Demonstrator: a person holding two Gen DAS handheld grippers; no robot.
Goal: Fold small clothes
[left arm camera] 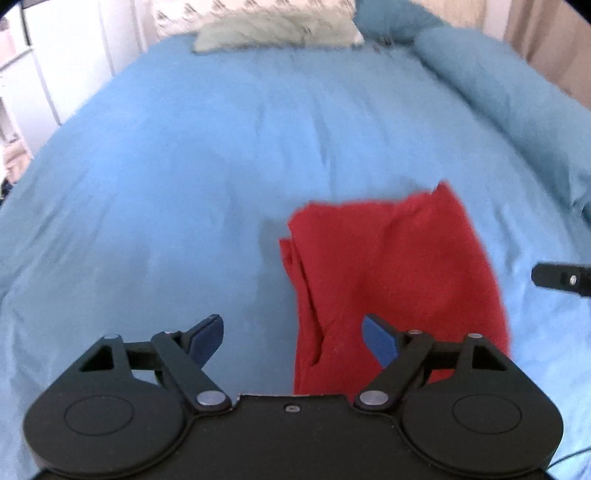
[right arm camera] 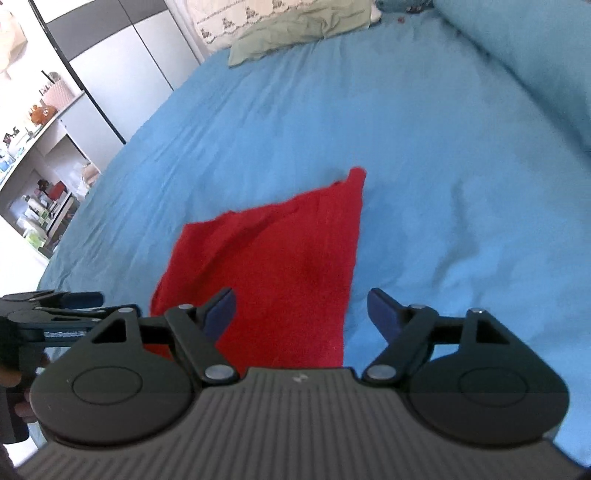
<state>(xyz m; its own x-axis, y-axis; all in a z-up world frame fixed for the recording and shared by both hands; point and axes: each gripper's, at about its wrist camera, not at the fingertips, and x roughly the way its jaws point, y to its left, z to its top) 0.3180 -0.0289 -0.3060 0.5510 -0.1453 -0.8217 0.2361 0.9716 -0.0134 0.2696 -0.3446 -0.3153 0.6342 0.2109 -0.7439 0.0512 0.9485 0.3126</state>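
A red garment point(left arm camera: 391, 273) lies folded in a rough rectangle on the blue bedspread point(left arm camera: 166, 177). It also shows in the right wrist view point(right arm camera: 280, 258). My left gripper point(left arm camera: 293, 336) is open and empty, above the garment's near left edge. My right gripper point(right arm camera: 301, 310) is open and empty, above the garment's near right edge. The right gripper's finger point(left arm camera: 561, 277) shows at the right edge of the left wrist view. The left gripper point(right arm camera: 55, 306) shows at the left of the right wrist view.
Pillows point(left arm camera: 277, 29) lie at the head of the bed point(right arm camera: 295, 33). A rolled blue duvet point(left arm camera: 517, 96) runs along the right side. White cupboards and cluttered shelves point(right arm camera: 44, 147) stand left of the bed.
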